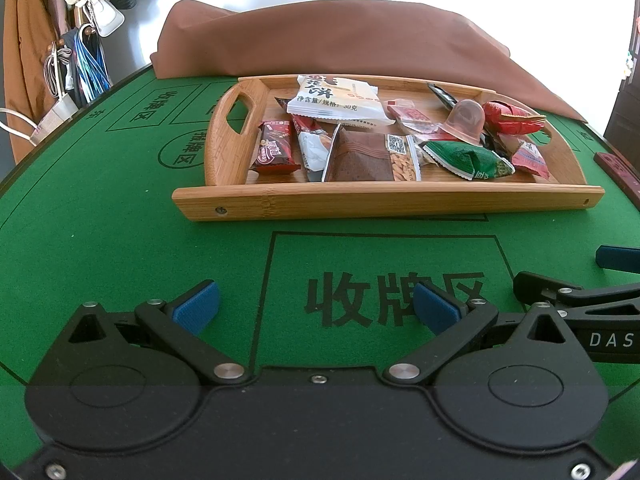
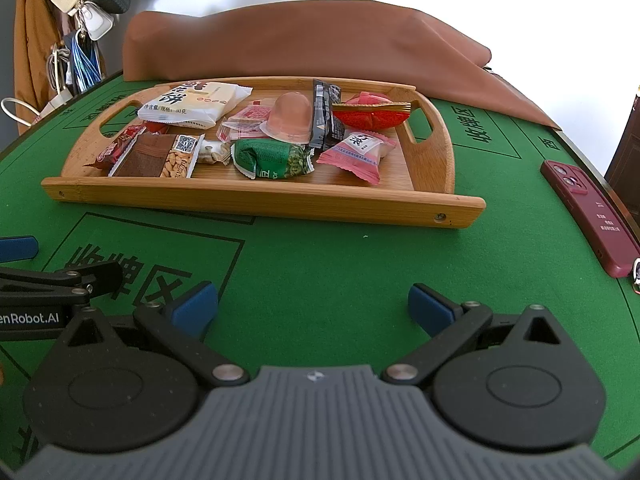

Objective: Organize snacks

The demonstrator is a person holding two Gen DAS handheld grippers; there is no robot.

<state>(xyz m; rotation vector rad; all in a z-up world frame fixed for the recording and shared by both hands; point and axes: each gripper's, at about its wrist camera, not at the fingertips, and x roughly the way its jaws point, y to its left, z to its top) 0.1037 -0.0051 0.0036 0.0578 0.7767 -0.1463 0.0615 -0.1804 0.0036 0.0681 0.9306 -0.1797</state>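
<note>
well, left gripper (image 1: 316, 308): hovering low over the green table (image 1: 120, 240), fingers spread wide, gripping nothing
right gripper (image 2: 312, 308): hovering beside it, fingers also spread apart, gripping nothing
tray (image 2: 264, 202): sitting on the table ahead of both grippers
snacks: all lying inside the tray, white packet (image 2: 192, 106) at the back, green packet (image 2: 272, 158) and brown bar (image 2: 154, 156) near the front edge
phone (image 2: 592, 216): lying on the table right of the tray

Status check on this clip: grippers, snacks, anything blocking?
Left gripper and right gripper: jaws open, empty, low over the table. Snacks piled in the wooden tray. Nothing between grippers and tray; phone off right.
</note>
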